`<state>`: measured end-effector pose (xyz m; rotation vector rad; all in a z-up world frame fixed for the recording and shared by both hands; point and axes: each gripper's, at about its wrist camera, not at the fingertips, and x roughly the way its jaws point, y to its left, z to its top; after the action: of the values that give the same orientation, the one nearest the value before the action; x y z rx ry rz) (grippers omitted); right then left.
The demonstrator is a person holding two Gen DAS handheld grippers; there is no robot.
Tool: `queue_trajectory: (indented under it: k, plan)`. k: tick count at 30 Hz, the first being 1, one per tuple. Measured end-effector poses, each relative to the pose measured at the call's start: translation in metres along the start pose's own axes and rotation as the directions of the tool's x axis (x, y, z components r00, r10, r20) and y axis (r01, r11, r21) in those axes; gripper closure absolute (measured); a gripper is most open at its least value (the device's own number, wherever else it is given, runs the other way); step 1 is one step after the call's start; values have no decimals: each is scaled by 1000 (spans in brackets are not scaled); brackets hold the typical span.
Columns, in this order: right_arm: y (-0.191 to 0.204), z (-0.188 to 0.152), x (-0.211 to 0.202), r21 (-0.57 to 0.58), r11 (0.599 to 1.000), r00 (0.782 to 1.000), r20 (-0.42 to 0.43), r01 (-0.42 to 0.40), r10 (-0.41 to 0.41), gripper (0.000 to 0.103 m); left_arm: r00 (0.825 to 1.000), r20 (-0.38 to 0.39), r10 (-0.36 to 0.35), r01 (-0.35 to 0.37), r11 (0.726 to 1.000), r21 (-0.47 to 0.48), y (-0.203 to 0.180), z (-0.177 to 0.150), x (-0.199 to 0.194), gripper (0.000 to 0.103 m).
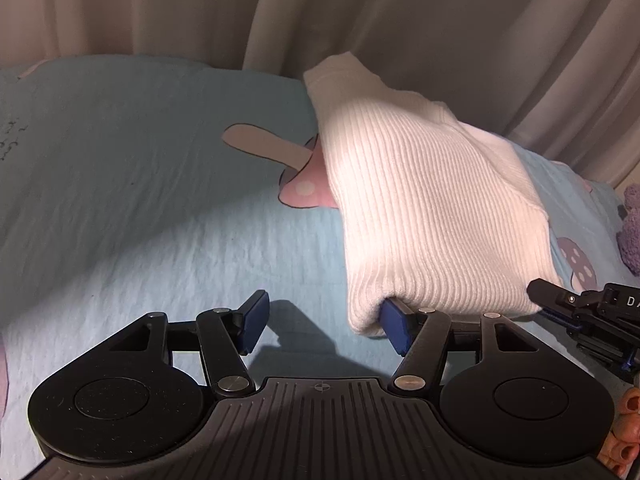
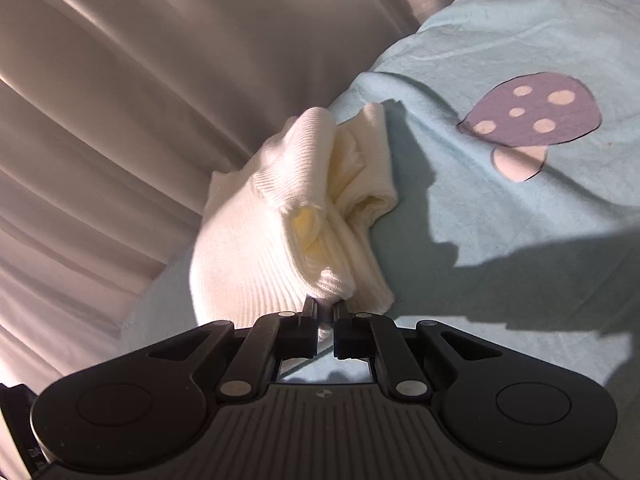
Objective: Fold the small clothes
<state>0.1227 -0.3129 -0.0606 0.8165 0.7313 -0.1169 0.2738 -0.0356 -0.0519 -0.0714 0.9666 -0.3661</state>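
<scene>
Your right gripper (image 2: 326, 312) has its jaws pinched together on the near edge of the white ribbed knit garment (image 2: 256, 236), a thin fold of cloth caught between the black fingers; only your right wrist view shows this bite. That view also shows the garment's open side, where cream inner layers bunch into loose folds, and beyond the garment a purple mushroom print with pale spots (image 2: 528, 116) on the light blue wrinkled bedsheet (image 2: 520, 220). Your left gripper (image 1: 320, 324) stands with its jaws apart: the blue-padded finger on the picture's right (image 1: 394, 326) is tucked against the garment's (image 1: 432, 216) rolled near hem, while the other blue pad (image 1: 252, 328) hangs over bare sheet (image 1: 140, 200) to the garment's left, clear of the cloth. So nothing is clamped there. From your left wrist view you see the garment's smooth ribbed outer face, lying as a long mound that runs away from the gripper towards the beige pleated curtain (image 1: 400, 12). A pink mushroom print with a grey stalk (image 1: 296, 176) shows on the sheet, half under the garment's left edge, something your right view does not give. At the garment's right near corner the tip of your right gripper (image 1: 548, 294) shows at the cloth's edge, though from here you cannot tell its grip.
</scene>
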Motion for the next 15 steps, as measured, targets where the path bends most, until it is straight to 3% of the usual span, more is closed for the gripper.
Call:
queue_trajectory:
  k: [1, 3, 7, 9, 12, 15]
  plan:
    - [3, 0, 2, -64, 996, 998, 14, 66, -65, 98, 1000, -2, -3, 3, 1000, 2, 1, 0, -1, 36]
    - [13, -3, 0, -167, 980, 994, 39, 111, -106, 97, 999, -32, -15, 15, 1000, 11, 4, -2, -1, 37]
    - [20, -1, -13, -265, 950, 985, 101, 164, -141, 82, 998, -59, -8, 12, 997, 71, 15, -5, -15, 39]
    - [24, 9, -19, -284, 941, 976, 162, 187, -145, 82, 998, -47, 38, -35, 997, 65, 29, -2, -25, 39]
    - [46, 24, -14, -348, 919, 967, 233, 185, -106, 82, 993, 5, 118, -118, 993, -32, 53, 15, -35, 39]
    - [83, 34, 17, -446, 882, 972, 229, 151, -50, 82, 987, 58, 152, -145, 983, -115, 59, 37, -32, 39]
